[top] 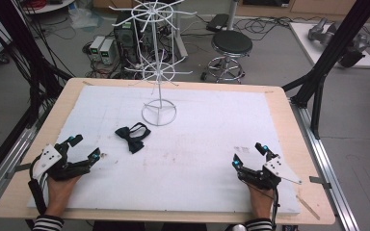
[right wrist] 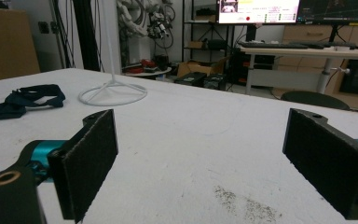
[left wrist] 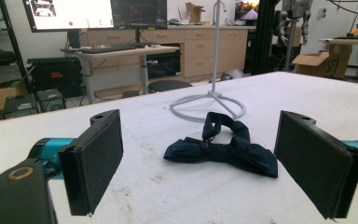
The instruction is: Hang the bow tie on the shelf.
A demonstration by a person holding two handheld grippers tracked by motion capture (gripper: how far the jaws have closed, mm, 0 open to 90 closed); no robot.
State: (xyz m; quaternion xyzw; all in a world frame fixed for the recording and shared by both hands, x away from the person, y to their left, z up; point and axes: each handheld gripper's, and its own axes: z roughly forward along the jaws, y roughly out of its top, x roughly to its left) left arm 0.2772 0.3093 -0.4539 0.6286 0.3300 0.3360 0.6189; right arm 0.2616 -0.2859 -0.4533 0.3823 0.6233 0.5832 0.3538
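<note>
A dark navy bow tie (top: 133, 137) lies flat on the white foam-covered surface (top: 207, 144), just in front of the round wire base of a white display stand (top: 159, 113) and well left of the surface's middle. The left tool (top: 83, 147) rests near the left front edge, held in the person's left hand (top: 60, 190); the bow tie lies ahead of it and a little toward the centre, near but apart, with bare foam between. In the left gripper view the bow tie (left wrist: 223, 150) sits framed between the two black jaws, its long axis running roughly crosswise to the line of approach, the strap loop on its far side toward the stand base (left wrist: 208, 106). The left tool is released, its jaws spread wide, with nothing between the pads and nothing touched. The right tool (top: 249, 155) rests near the right front edge, well apart from the bow tie; in the right gripper view the bow tie (right wrist: 24, 101) shows far off at the left margin. The right tool likewise stands wide open and empty. The left hand is clearly the nearer, so a forward reach by the left tool appears the likely next move, closing across the tie's narrow middle knot.
</note>
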